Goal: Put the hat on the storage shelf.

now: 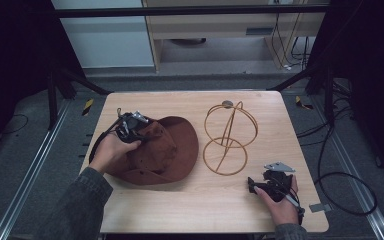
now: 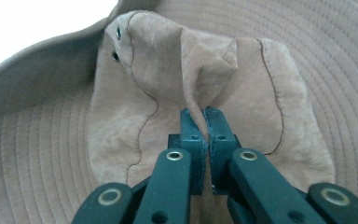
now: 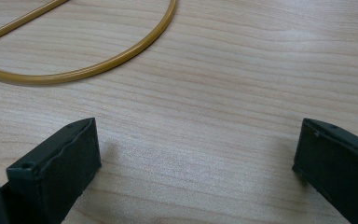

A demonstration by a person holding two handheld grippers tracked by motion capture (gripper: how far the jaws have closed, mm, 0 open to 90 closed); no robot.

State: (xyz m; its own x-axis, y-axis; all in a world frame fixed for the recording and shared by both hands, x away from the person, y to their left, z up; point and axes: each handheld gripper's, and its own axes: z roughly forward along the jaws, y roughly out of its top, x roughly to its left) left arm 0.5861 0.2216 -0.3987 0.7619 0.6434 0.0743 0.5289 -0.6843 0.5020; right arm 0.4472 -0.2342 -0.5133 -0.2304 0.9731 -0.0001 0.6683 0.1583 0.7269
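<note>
Pinching only a thin fold of the brown hat's (image 2: 200, 88) crown, your left gripper (image 2: 204, 122) may slip on lifting; hat lies on the surface (image 1: 190, 200), right gripper (image 3: 196, 154) jaws open.

The right gripper (image 3: 196, 154) is seen with its two black jaws spread wide apart, one at the lower left and one at the lower right, and nothing is held between them. A pale wooden table (image 3: 242, 84) with fine grain is shown beneath them. A thin golden wire ring (image 3: 121, 56), lying flat on the wood, is seen curving across the upper left, well apart from both jaws.
</note>
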